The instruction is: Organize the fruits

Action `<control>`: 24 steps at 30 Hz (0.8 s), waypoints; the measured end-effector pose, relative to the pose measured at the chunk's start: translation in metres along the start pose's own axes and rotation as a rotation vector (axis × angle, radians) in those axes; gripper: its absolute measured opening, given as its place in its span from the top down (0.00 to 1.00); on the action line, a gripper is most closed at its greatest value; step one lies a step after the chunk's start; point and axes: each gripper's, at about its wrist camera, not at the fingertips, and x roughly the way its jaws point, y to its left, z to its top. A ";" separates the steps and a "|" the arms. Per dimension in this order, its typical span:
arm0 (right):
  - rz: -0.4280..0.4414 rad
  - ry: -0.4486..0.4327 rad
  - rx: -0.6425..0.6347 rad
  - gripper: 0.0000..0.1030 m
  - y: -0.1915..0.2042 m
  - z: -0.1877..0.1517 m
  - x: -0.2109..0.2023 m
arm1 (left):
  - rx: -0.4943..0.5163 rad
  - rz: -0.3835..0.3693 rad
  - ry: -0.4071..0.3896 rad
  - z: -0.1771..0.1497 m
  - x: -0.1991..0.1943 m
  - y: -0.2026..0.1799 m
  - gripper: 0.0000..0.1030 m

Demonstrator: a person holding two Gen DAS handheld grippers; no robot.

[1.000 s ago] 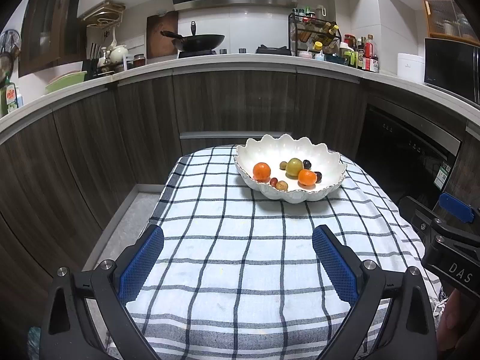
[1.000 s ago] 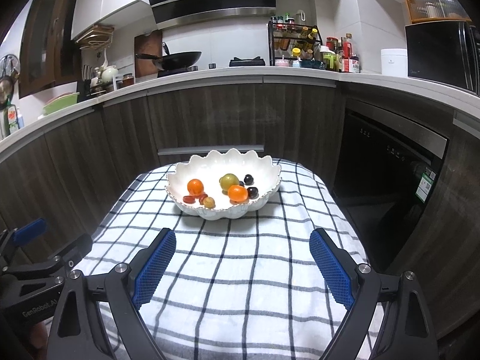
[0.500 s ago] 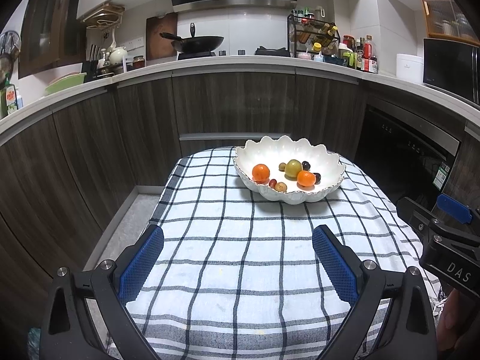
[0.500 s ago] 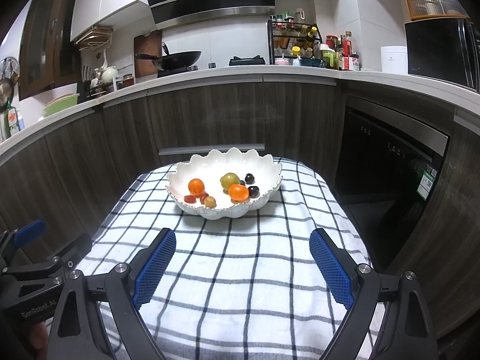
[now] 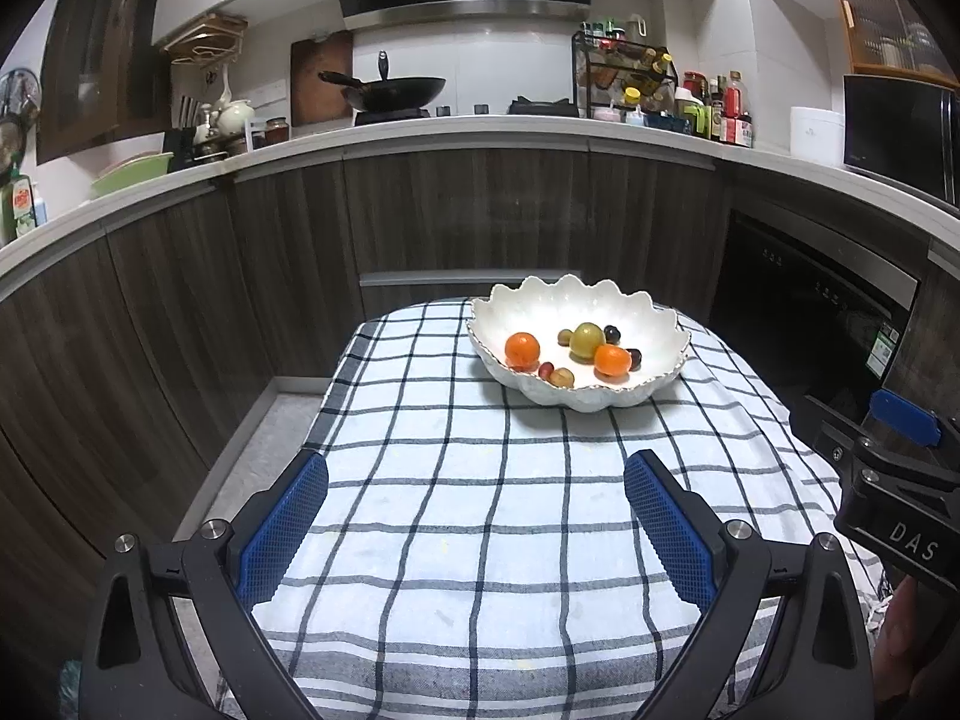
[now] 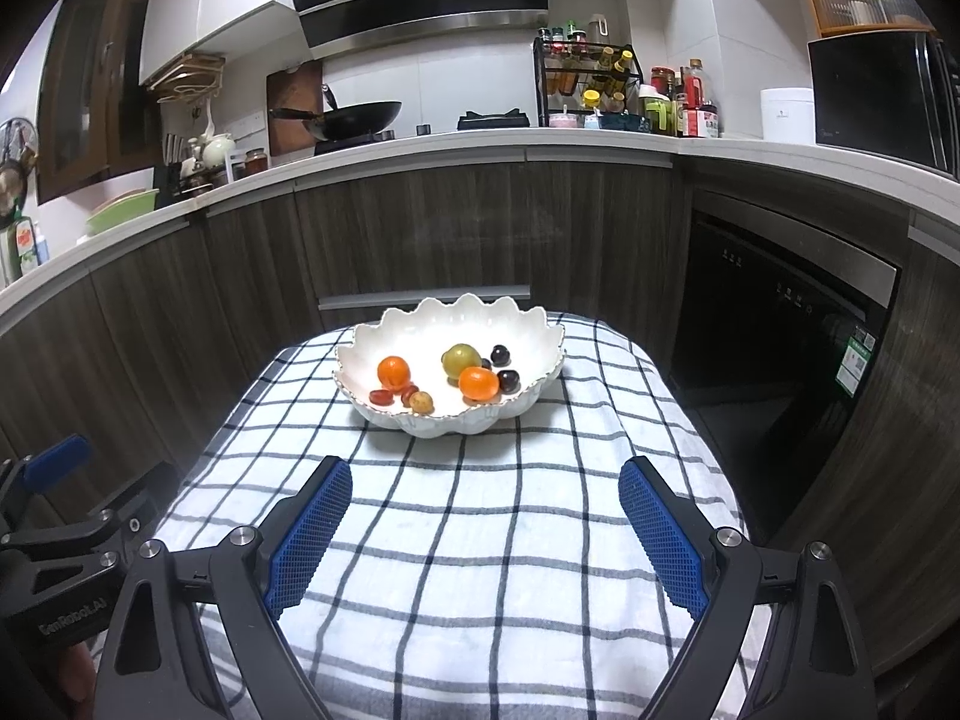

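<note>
Checked cloth (image 5: 480, 528) fills the lower middle of both views. The white scalloped bowl (image 5: 654, 330) sits on it at frame centre, well apart from your grippers. Your left gripper (image 5: 477, 510) and right gripper (image 6: 485, 510) hang low in frame, jaws spread wide, only bare cloth between the blue pads (image 6: 309, 540). In the bowl: two orange fruits (image 6: 393, 372), one at left, one right of centre; a yellow-green fruit (image 6: 461, 359) behind; small dark ones (image 6: 509, 381), possibly grapes, at right; small reddish and tan ones (image 6: 421, 401) at front.
</note>
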 end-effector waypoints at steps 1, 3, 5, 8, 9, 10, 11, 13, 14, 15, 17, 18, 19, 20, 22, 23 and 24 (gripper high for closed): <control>0.001 0.000 0.001 0.11 0.000 0.000 0.000 | -0.001 0.001 -0.001 0.000 0.000 0.000 0.02; 0.003 0.001 0.004 0.11 0.001 0.000 0.000 | -0.001 0.002 -0.001 0.000 0.001 0.000 0.02; 0.003 0.002 0.004 0.11 0.001 0.000 0.000 | -0.002 0.003 -0.001 0.000 0.000 0.000 0.02; 0.004 0.005 0.007 0.11 0.002 -0.001 0.001 | -0.002 0.002 0.001 0.000 0.001 0.000 0.02; 0.003 0.004 0.006 0.11 0.001 -0.001 0.001 | -0.002 0.001 0.000 0.000 0.000 0.000 0.02; 0.003 0.004 0.005 0.11 0.001 -0.001 0.001 | -0.002 0.003 -0.001 0.000 0.000 0.000 0.02; 0.004 0.005 0.005 0.11 0.001 -0.001 0.001 | -0.001 0.004 -0.001 0.000 0.000 0.000 0.02; 0.004 0.005 0.006 0.11 0.001 -0.001 0.001 | -0.002 0.000 0.001 0.000 0.001 0.000 0.02; 0.004 0.004 0.006 0.11 0.001 -0.001 0.001 | -0.001 -0.002 0.001 0.000 0.000 0.000 0.02; 0.004 0.004 0.007 0.11 0.001 -0.001 0.001 | 0.001 -0.001 0.001 -0.001 0.001 0.000 0.02; 0.004 0.005 0.007 0.11 0.001 -0.001 0.001 | 0.001 -0.001 0.001 -0.001 0.001 0.000 0.02; 0.005 0.006 0.007 0.11 0.001 -0.001 0.001 | -0.001 -0.003 0.002 -0.001 0.001 -0.001 0.02; 0.004 0.007 0.007 0.11 0.002 -0.001 0.001 | 0.000 -0.001 0.002 -0.001 0.001 -0.001 0.02; 0.004 0.008 0.007 0.11 0.002 -0.002 0.002 | 0.000 -0.001 0.004 -0.002 0.001 -0.001 0.02; 0.004 0.008 0.008 0.11 0.002 -0.002 0.002 | -0.001 -0.001 0.006 -0.003 0.002 -0.002 0.02; 0.004 0.008 0.007 0.11 0.001 -0.002 0.002 | -0.001 -0.002 0.006 -0.003 0.002 -0.001 0.02; 0.004 0.008 0.007 0.11 0.002 -0.002 0.002 | -0.002 -0.003 0.007 -0.003 0.002 -0.001 0.02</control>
